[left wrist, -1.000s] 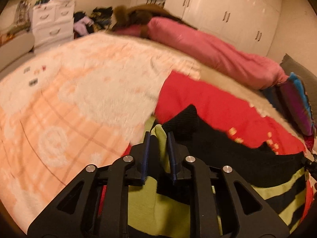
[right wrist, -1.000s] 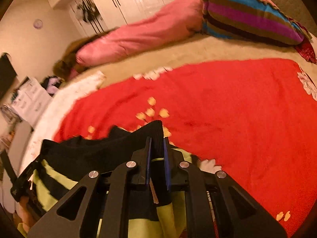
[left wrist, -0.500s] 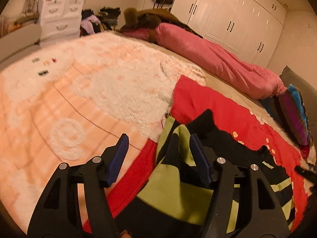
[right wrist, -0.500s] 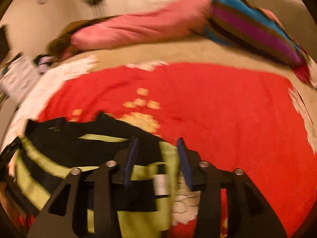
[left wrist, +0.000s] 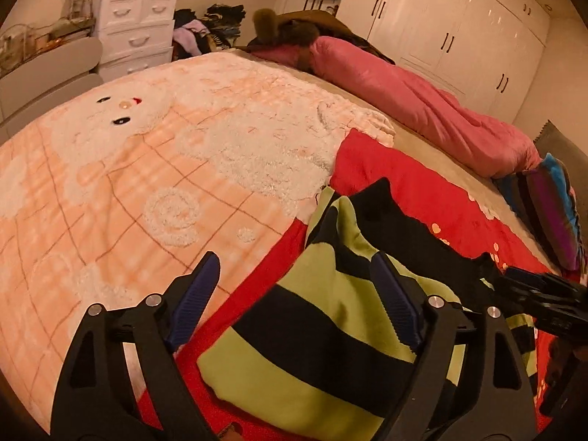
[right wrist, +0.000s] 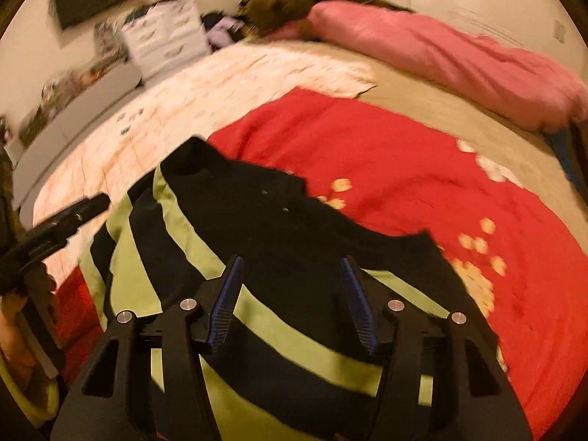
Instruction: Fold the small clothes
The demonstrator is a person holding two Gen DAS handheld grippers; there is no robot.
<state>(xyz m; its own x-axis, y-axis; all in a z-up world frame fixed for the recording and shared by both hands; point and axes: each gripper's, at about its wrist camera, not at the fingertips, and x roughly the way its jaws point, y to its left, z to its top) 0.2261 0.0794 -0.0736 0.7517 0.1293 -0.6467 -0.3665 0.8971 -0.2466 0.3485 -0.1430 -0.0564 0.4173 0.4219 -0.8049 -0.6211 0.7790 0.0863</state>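
1. Left wrist view: I am holding my left gripper [left wrist: 294, 294] with its fingers spread wide apart, gripping nothing, and the green-and-black striped garment [left wrist: 330, 330] is lying right under and between them.
2. The blue pad of one finger [left wrist: 397, 301] is hanging over the garment's green band, while the other finger is hovering over the peach fleece blanket [left wrist: 128, 183] just beside the cloth.
3. The garment is resting on the red blanket [left wrist: 422, 191], with its black part lying toward the far side and one black corner pointing away from me.
4. My right gripper [left wrist: 540, 294] is showing at the right edge of this view, reaching in over the garment's far end.
5. Right wrist view: I am keeping my right gripper [right wrist: 292, 297] parted as well, empty, with the garment [right wrist: 257, 220] spreading flat beneath and ahead of the fingers.
6. This view is blurred, so I cannot tell whether the fingertips are touching the cloth.
7. My left gripper [right wrist: 58, 228] is appearing at the left edge, over the garment's other end.
8. Farther off, a pink quilt [left wrist: 422, 103] is stretching along the bed's far side, a striped pillow [left wrist: 551, 205] is sitting at the right, and white drawers [left wrist: 136, 29] and white wardrobes [left wrist: 459, 36] are standing against the walls.
9. Nothing is lying between either gripper and the garment.
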